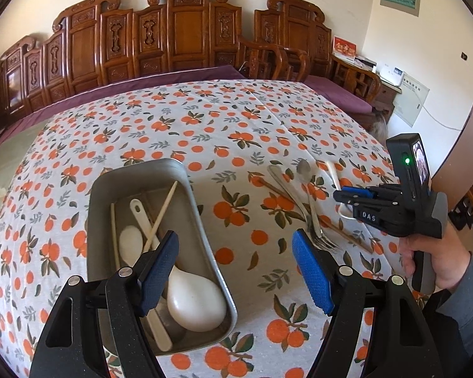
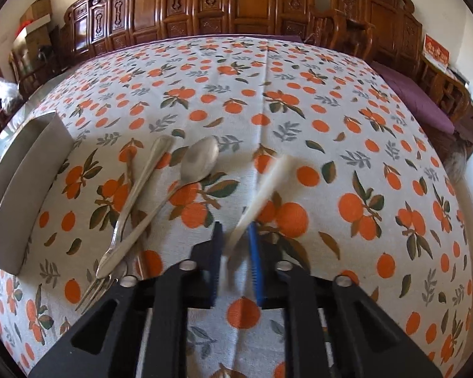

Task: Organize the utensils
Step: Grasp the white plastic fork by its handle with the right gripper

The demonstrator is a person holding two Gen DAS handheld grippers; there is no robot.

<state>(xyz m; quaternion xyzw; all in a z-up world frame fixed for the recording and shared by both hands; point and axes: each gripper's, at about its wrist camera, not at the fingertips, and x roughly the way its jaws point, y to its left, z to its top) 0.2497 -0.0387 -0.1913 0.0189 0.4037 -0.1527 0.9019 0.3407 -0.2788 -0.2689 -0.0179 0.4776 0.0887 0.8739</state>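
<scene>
A metal tray (image 1: 135,167) sits on the orange-print tablecloth, holding a large white rice spoon (image 1: 195,305), a smaller white spoon (image 1: 131,239) and pale chopsticks (image 1: 160,217). My left gripper (image 1: 236,267) hangs open and empty over the tray's right edge. To the right a fork (image 1: 299,201), a metal spoon (image 1: 304,168) and brown chopsticks (image 1: 347,236) lie crossed on the cloth. My right gripper (image 2: 235,245) is shut on a white spoon (image 2: 268,182), whose handle points away from me and is blurred. Fork (image 2: 135,195) and metal spoon (image 2: 200,160) lie just left of it.
The tray's wall (image 2: 25,182) stands at the far left in the right wrist view. A person's hand (image 1: 435,261) holds the right gripper (image 1: 339,197). Carved wooden seats (image 1: 186,31) with purple cushions line the table's far side.
</scene>
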